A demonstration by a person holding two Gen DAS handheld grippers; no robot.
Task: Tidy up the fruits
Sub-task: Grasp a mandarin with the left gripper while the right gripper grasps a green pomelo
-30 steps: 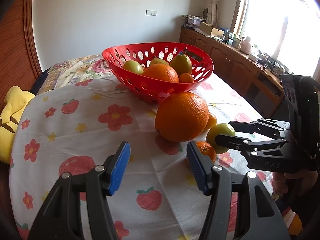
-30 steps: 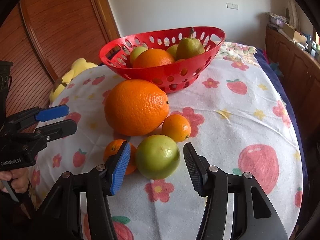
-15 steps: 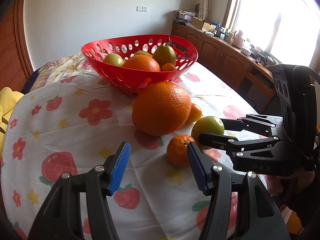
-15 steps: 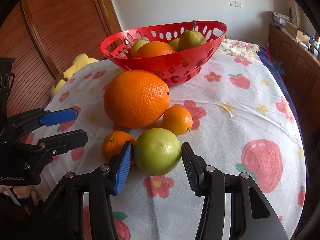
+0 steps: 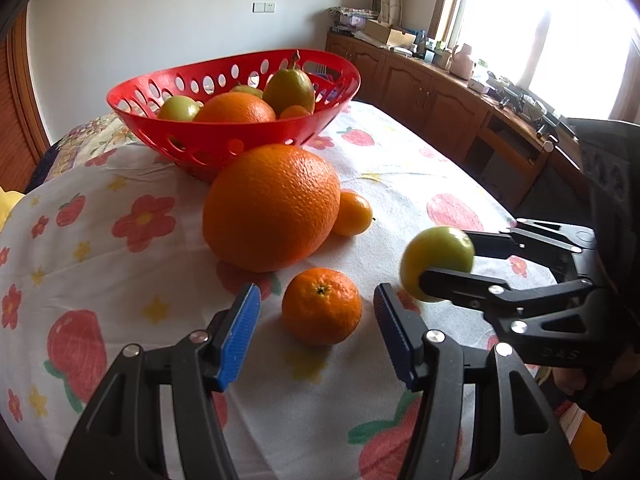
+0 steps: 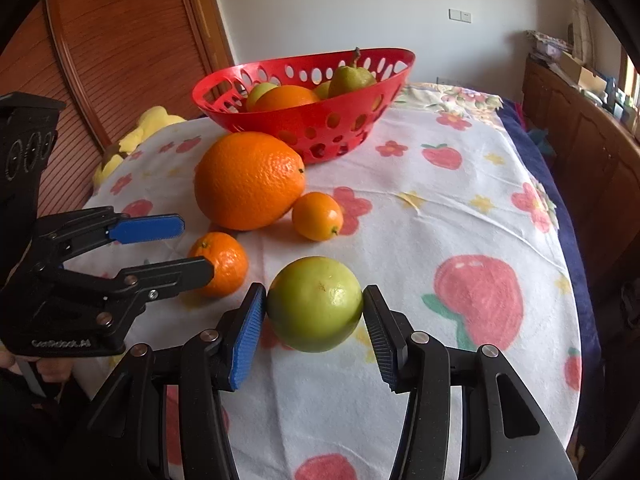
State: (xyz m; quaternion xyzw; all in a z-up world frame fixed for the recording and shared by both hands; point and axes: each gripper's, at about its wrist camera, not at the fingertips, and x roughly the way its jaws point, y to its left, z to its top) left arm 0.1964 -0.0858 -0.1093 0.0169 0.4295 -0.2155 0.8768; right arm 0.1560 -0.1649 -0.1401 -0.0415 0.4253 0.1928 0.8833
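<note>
1. Left wrist view: the left gripper (image 5: 318, 312) stands wide apart, its blue pads either side of a small mandarin (image 5: 322, 306) but touching neither flank. The mandarin sits on the tablecloth (image 5: 120, 280).
2. Same view: a large orange (image 5: 272, 207) lies just beyond the mandarin, with a small kumquat-like orange (image 5: 352, 214) touching its right side.
3. Same view: the red basket (image 5: 224, 140) stands farther back, directly behind the large orange, holding an orange, green fruits and a pear.
4. Same view: at right, the right gripper (image 5: 444, 264) is clamped on a green fruit (image 5: 436, 260); the fruit appears slightly blurred and appears raised off the cloth.
5. Same view: a wooden cabinet run (image 5: 440, 96) lines the far right wall under a bright window.
6. Right wrist view: the right gripper (image 6: 314, 308) grasps the green fruit (image 6: 315, 303), both pads pressed against its sides, near the front of the tablecloth (image 6: 440, 208).
7. Same view: the left gripper (image 6: 180, 248) enters from the left, parted, its lower finger overlapping the mandarin (image 6: 222, 262); contact cannot be confirmed.
8. Same view: the large orange (image 6: 248, 180) and small orange (image 6: 318, 216) lie beyond, the red basket (image 6: 320, 120) behind them.
9. Same view: a yellow object (image 6: 136, 136) rests at the table's far left edge.
</note>
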